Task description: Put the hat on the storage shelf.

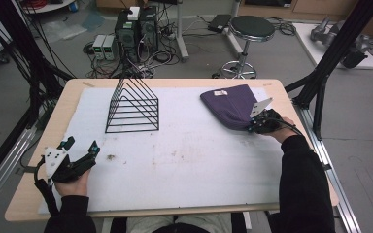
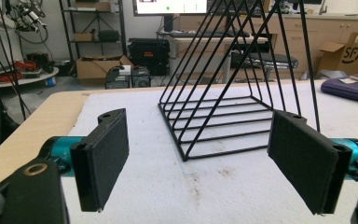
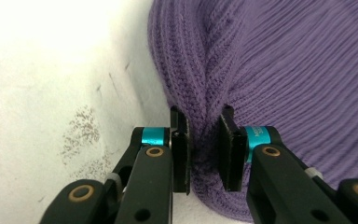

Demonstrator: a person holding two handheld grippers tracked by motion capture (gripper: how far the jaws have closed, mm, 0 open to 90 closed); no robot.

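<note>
Right tool (image 3: pixel 204 151) pinching purple knit hat (image 3: pixel 279 70) edge (fabric bunched); left tool (image 2: pixel 205 163) wide open, holding nothing

Purple knit hat (image 3: pixel 279 60): top and right cut by frame edge in right gripper view; fold pinched between right gripper (image 3: pixel 204 151) fingers (image 3: pixel 181 149) hides cloth behind it. White label on hat (image 1: pixel 220 92) too small to read. Wire rack (image 2: pixel 233 84): apex cut off beyond left gripper (image 2: pixel 205 161) fingers. High view: right fingers hidden under hat edge.
</note>
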